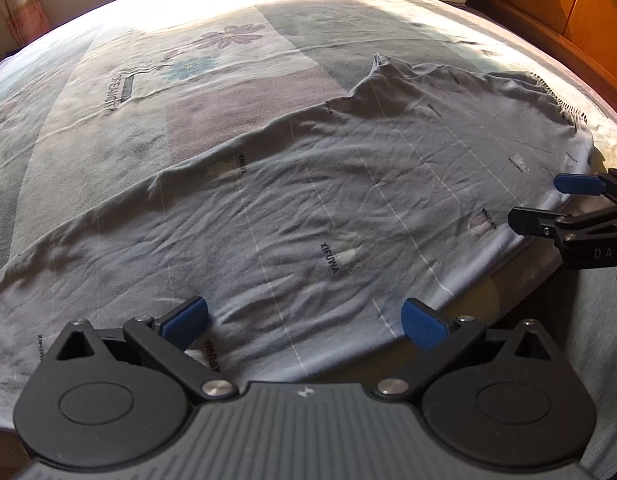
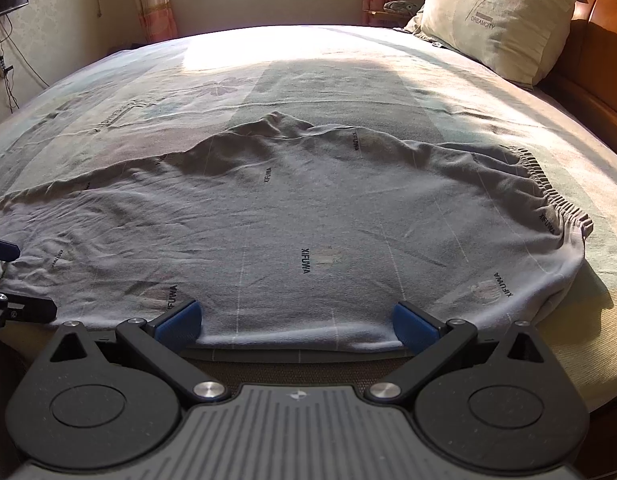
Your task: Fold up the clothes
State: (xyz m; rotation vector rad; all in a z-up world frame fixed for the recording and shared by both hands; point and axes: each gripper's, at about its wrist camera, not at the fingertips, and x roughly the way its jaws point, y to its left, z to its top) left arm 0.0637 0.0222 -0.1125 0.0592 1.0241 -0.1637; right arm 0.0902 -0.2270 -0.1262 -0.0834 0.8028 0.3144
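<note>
Grey printed trousers (image 2: 308, 216) lay spread and wrinkled along the bed's (image 2: 308, 64) near edge, waistband toward the pillow (image 2: 492, 20). Both grippers (image 1: 304, 320) (image 2: 296, 322) hovered wide, holding nothing.

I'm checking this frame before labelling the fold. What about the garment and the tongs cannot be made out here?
- Grey garment: its far left end is cut off by the left wrist view's edge.
- Its near hem: partly hidden behind the right tongs.
- Right tongs: the frame's right edge cuts off the body.
- Left tongs: only the tips show at the right wrist view's left edge.
- Pillow: small print above DREAMCITY is unreadable.
</note>
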